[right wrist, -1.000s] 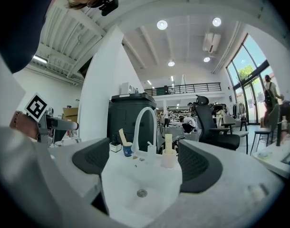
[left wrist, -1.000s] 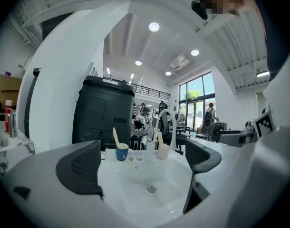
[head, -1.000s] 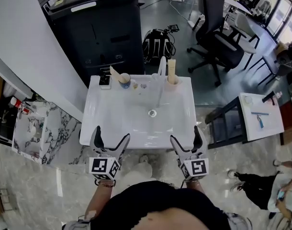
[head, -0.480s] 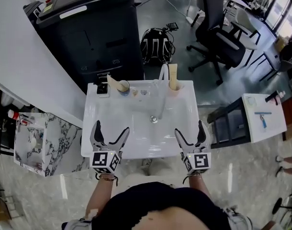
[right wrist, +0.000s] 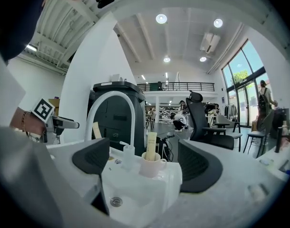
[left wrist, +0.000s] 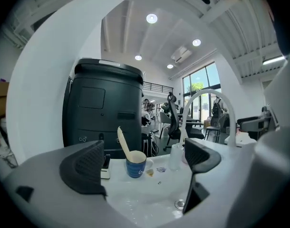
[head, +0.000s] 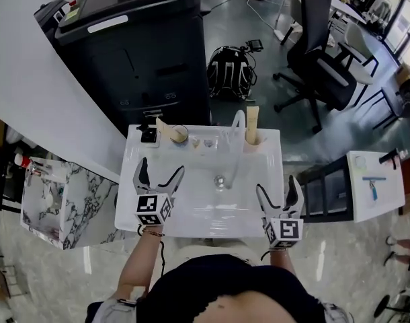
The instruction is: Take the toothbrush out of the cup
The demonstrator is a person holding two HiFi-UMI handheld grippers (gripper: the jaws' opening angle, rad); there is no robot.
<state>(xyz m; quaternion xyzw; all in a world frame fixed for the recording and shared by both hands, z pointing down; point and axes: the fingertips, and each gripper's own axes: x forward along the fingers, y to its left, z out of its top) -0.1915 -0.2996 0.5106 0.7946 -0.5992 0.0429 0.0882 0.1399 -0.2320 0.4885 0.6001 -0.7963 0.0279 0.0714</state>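
Open office hall, dark cabinet behind a white sink; I stand at its front edge.

Progress: nothing done yet, by my reading. Both tongs are released and hold nothing. The left tongs hover over the sink's front left, the right tongs over its front right, each well short of the back ledge.

Location of target: a slim, curved cream toothbrush leans in the blue cup, straight ahead of the left tongs and framed between its spread jaws, well apart from them. Ahead of the right tongs a pale cup holds a flat upright cream piece; I cannot tell whether that is a brush or a tube.

Left to do: reach in, close on the handle above the rim, lift it clear. I judge the left tongs better placed for the blue cup.

Count: two cups, one item in each; one faucet; one small bottle; one drain; two tongs.
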